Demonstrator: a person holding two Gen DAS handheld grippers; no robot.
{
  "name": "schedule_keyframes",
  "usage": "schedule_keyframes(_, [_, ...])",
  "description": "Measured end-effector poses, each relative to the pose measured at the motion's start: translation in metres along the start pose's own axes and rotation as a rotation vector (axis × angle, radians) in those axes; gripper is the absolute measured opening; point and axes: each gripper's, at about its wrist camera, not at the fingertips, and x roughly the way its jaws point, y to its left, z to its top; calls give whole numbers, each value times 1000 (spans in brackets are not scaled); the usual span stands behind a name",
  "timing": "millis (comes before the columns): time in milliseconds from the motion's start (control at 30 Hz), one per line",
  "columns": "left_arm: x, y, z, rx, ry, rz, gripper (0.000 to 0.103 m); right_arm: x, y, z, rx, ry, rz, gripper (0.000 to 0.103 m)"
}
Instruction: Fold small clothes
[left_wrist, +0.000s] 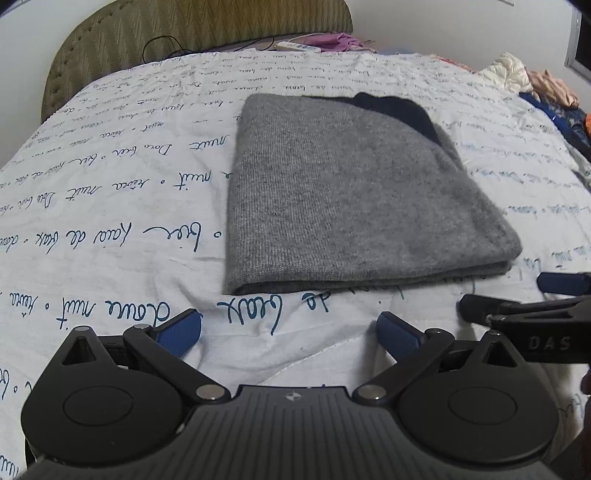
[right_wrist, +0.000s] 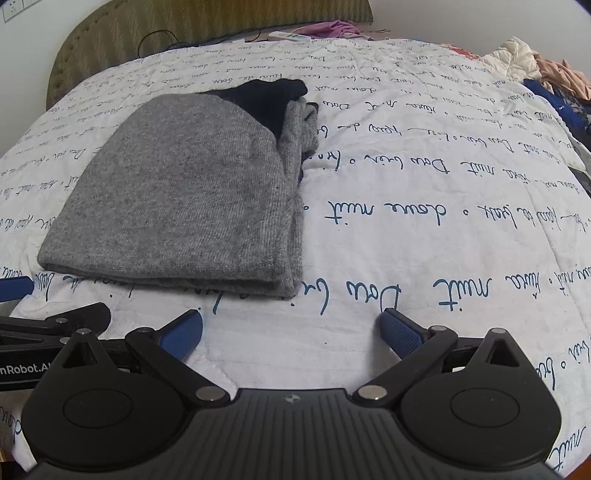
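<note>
A grey knit garment (left_wrist: 354, 195) lies folded into a flat stack on the white bedspread (left_wrist: 110, 206), with a dark navy part (left_wrist: 399, 110) showing at its far end. In the right wrist view the garment (right_wrist: 184, 199) lies left of centre, its layered edges on the right. My left gripper (left_wrist: 290, 332) is open and empty, just short of the garment's near edge. My right gripper (right_wrist: 291, 334) is open and empty, near the garment's near right corner. The right gripper (left_wrist: 517, 295) shows at the right edge of the left wrist view.
The bedspread (right_wrist: 424, 221) carries blue handwriting print. An olive headboard (left_wrist: 184, 33) stands at the far end. A pile of loose clothes (left_wrist: 535, 81) lies at the far right. A pink cloth and a white remote (left_wrist: 299, 46) lie near the headboard.
</note>
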Motion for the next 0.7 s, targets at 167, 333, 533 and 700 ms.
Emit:
schedule_keyframes(167, [-2,0,-1,-12,11,-24,103,0,0,0,1,3,1,103])
schedule_keyframes(333, [3,7,0,-58,33,-47,103,2,-2,-1,14,6,9,103])
schedule_keyframes(533, [4,5,-1,-53,38,-40,103,3,-1,-3,12,7,3,103])
schedule_keyframes(700, [3,5,-1,-46,32,-38,103,2,0,-2,11,8,0,103])
